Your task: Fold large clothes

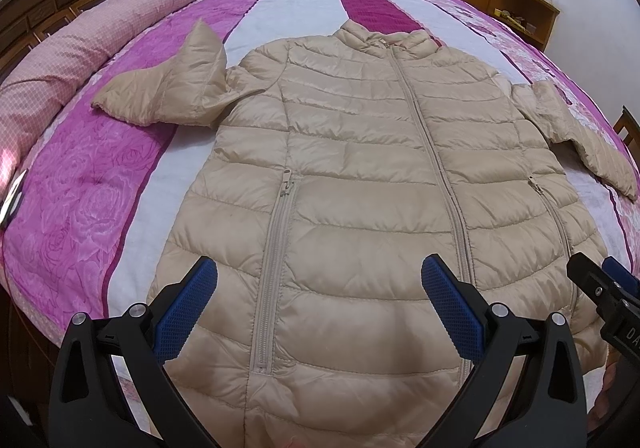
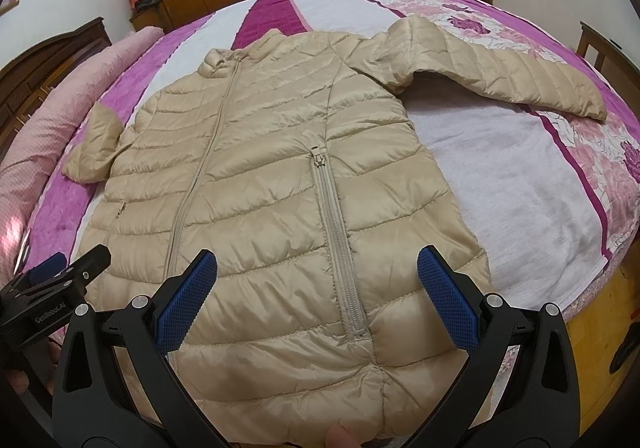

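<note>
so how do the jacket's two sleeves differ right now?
The left sleeve is bent, its upper part peaking off the bedspread; the right sleeve runs out long and nearly straight. The left sleeve lies on the plain pink band, the right sleeve on the flower print. Both are beige, quilted, untouched by either gripper.

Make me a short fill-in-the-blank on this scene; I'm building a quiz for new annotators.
1. The beige puffer jacket lies flat on the bed with its front zipper fully ____.
2. Both the left gripper and the right gripper have their jaws ____.
3. The blue pads hold ____.
4. The rolled pink quilt lies along the wooden ____.

Missing words: closed; open; nothing; headboard
</note>
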